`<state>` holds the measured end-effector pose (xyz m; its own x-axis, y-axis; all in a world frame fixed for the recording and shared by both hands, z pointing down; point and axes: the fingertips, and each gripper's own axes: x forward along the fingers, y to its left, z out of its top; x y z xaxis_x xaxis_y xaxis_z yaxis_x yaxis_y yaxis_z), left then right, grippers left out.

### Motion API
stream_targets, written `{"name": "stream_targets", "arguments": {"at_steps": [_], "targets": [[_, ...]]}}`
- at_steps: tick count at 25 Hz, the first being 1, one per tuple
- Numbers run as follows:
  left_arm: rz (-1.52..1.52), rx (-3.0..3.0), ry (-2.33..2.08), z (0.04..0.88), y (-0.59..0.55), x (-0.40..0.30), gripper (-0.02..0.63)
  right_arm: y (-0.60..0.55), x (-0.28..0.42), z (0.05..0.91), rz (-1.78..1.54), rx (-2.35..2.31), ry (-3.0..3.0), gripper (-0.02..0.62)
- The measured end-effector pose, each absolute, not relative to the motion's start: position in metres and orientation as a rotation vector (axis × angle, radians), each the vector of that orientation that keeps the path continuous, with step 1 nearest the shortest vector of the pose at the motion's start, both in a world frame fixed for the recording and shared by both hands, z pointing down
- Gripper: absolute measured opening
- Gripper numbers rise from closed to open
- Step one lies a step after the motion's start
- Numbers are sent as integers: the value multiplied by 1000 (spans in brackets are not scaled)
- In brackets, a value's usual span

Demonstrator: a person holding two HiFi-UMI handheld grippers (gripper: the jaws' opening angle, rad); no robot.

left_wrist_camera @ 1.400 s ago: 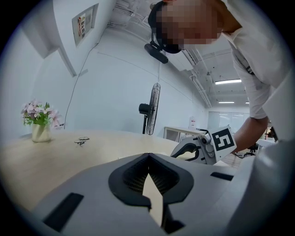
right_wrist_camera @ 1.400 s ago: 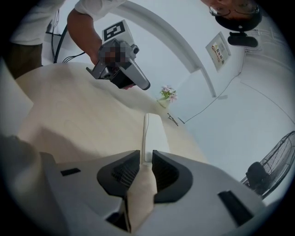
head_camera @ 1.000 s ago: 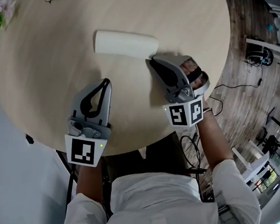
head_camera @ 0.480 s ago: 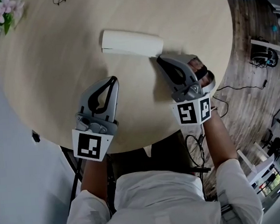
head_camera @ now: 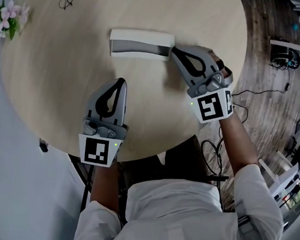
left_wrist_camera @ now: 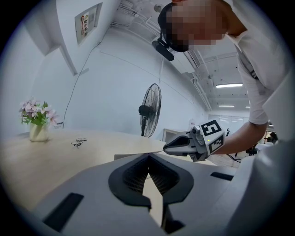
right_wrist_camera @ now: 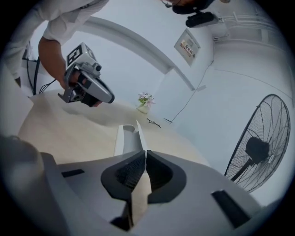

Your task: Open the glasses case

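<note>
A long white glasses case [head_camera: 141,44] lies on the round wooden table [head_camera: 48,73], its lid raised a little so a grey strip of the inside shows. My right gripper [head_camera: 174,48] is at the case's right end, shut on the thin lid flap. In the right gripper view the flap runs between the jaws of the right gripper [right_wrist_camera: 144,152] and the case [right_wrist_camera: 128,138] stretches ahead with its hollow showing. My left gripper [head_camera: 121,82] rests nearer the front of the table, shut and empty, a short way from the case.
A pair of glasses [head_camera: 66,0] and a vase of pink flowers [head_camera: 5,24] sit at the table's far left. A standing fan [right_wrist_camera: 260,147] is beyond the table. Cables and equipment lie on the floor at the right [head_camera: 280,60].
The case's lid has come up from shut, showing the inside. My right gripper moved away from me with the flap. The left gripper barely moved.
</note>
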<state>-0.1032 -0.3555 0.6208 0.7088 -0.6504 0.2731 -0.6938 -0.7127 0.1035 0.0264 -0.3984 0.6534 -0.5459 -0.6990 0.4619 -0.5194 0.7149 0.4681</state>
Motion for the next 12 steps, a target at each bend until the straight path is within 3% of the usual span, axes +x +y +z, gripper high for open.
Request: {"name": "stream_targets", "arguments": {"at_steps": [12], "targets": [[299, 2710, -1072, 621, -352, -98, 14, -440, 53, 651, -12, 1125, -2387, 26]]}}
